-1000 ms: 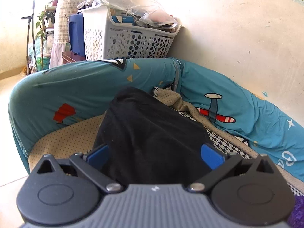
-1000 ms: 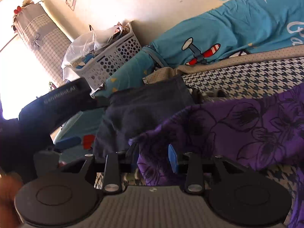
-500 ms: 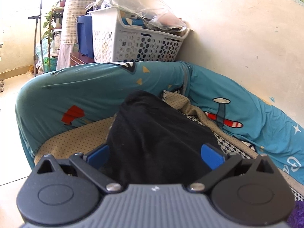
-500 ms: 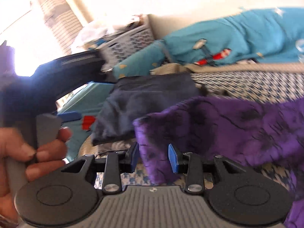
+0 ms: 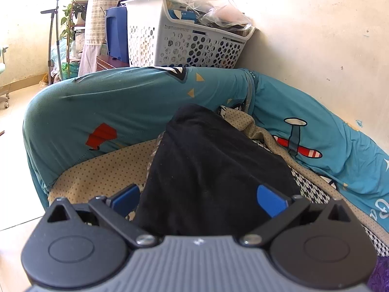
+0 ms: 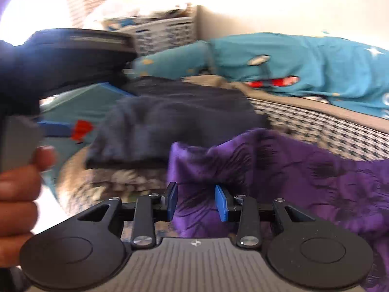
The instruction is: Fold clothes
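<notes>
A folded black garment (image 5: 214, 170) lies on the bed, and it also shows in the right wrist view (image 6: 175, 121) as a dark grey folded pile. My left gripper (image 5: 198, 200) is open, its blue pads (image 5: 269, 203) wide apart on either side of the garment's near end. My right gripper (image 6: 195, 202) is shut on the edge of a purple floral garment (image 6: 291, 170), which is bunched between the narrowly spaced blue pads (image 6: 221, 203). The left gripper body (image 6: 73, 56) and the hand on it show at the left of the right wrist view.
A teal printed quilt (image 5: 121, 112) rolls around the bed's edge. A white laundry basket (image 5: 180, 41) with plastic bags stands behind it against the wall. A houndstooth sheet (image 6: 316, 126) and a beige dotted sheet (image 5: 102, 170) cover the bed. Floor lies at left.
My right gripper has swung leftward with the purple garment, and the view is blurred by motion. My left gripper has shifted slightly left and stays open over the black garment.
</notes>
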`<state>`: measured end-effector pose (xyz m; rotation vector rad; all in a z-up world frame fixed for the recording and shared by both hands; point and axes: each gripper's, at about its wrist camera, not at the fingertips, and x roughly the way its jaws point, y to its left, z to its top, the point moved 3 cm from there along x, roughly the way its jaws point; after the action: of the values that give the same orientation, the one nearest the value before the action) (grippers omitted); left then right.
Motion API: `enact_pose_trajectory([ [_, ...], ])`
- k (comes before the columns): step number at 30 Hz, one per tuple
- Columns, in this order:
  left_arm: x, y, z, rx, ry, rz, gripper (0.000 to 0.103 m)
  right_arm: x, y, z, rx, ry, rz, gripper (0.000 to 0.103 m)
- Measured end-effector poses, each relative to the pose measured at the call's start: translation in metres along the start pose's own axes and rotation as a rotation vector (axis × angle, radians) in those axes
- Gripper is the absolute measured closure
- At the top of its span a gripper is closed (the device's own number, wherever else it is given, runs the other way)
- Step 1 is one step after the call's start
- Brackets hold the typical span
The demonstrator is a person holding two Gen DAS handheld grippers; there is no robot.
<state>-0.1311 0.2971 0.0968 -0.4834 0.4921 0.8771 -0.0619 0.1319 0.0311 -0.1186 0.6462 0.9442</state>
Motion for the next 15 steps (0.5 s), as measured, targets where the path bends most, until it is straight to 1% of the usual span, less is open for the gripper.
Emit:
enact_pose_trajectory([
  [2,-0.001,-0.003,-0.001,0.007,0.006,-0.014,0.0,0.008,-0.016,0.0,0.04,0.014,-0.135,0.07],
  [4,0.0,-0.009,-0.003,0.025,0.02,-0.039,0.0,0.011,-0.04,-0.001,0.123,0.027,-0.279,0.07],
  [5,0.001,-0.013,-0.005,0.044,0.038,-0.061,0.0,0.01,-0.053,-0.003,0.176,0.031,-0.326,0.07],
  [6,0.003,-0.017,-0.007,0.061,0.057,-0.084,0.0,0.006,-0.063,-0.004,0.22,0.028,-0.344,0.07],
  [8,0.007,-0.022,-0.011,0.074,0.107,-0.135,0.0,-0.006,-0.076,-0.006,0.285,-0.001,-0.33,0.07],
  [10,0.01,-0.021,-0.013,0.05,0.14,-0.181,0.0,-0.022,-0.08,-0.005,0.329,-0.056,-0.269,0.07],
  [12,0.011,-0.02,-0.013,0.029,0.155,-0.214,0.0,-0.035,-0.073,0.001,0.303,-0.109,-0.186,0.07],
  [15,0.007,-0.019,-0.011,0.039,0.129,-0.202,0.0,-0.051,-0.052,0.012,0.21,-0.168,-0.059,0.07],
])
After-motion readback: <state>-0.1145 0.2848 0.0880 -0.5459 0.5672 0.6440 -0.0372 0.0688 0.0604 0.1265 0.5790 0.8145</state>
